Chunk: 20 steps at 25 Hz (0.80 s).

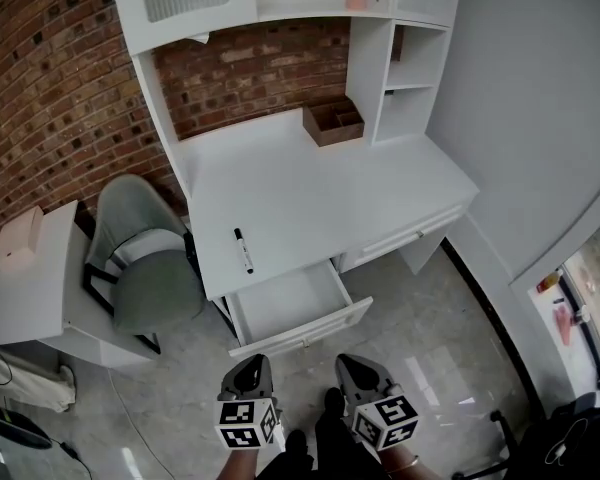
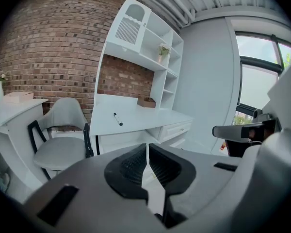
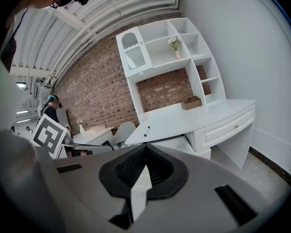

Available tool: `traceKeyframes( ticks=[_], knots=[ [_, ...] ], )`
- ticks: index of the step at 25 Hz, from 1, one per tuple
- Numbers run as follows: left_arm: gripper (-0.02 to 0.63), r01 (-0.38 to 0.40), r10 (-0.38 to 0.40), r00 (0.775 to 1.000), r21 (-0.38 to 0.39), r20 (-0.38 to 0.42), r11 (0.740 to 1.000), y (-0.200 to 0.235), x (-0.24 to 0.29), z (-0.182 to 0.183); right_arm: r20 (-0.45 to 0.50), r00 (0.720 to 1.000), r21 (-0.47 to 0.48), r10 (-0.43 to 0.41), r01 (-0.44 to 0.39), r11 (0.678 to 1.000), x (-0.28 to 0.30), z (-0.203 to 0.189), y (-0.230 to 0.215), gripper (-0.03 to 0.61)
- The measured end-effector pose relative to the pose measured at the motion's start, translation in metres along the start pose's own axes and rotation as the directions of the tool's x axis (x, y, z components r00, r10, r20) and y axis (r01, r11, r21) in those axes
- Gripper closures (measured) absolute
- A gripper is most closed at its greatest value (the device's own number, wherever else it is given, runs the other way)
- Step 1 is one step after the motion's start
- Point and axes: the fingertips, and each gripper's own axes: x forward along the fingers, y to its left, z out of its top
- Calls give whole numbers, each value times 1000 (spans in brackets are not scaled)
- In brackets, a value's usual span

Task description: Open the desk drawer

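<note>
The white desk (image 1: 310,188) has its left drawer (image 1: 288,303) pulled out, showing a bare white inside, with the drawer front (image 1: 305,334) toward me. My left gripper (image 1: 248,372) and right gripper (image 1: 360,373) hang side by side in front of that drawer, apart from it and above the floor. In the left gripper view the left gripper (image 2: 148,147) has its jaws closed to a thin slit with nothing between them. The right gripper (image 3: 145,147) is shut and empty. A black pen (image 1: 243,250) lies on the desktop near the open drawer.
A second drawer (image 1: 410,233) at the desk's right is closed. A grey chair (image 1: 150,278) and a white side table (image 1: 35,288) stand left of the desk. A wooden box (image 1: 333,123) sits at the back. A grey wall (image 1: 540,118) runs along the right.
</note>
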Motion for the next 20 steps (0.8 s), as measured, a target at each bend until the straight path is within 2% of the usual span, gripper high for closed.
traceKeyframes(
  ticks=[10,20],
  knots=[
    [601,37,-43,994,67,99,997,-2,-44,38,95,995,-60,36,-30,998,-25,26,18,574],
    [604,62,-78,983,99,166,993,-7,-79,61,123,992,-82,32,-22,996,-38,34,32,574]
  ],
)
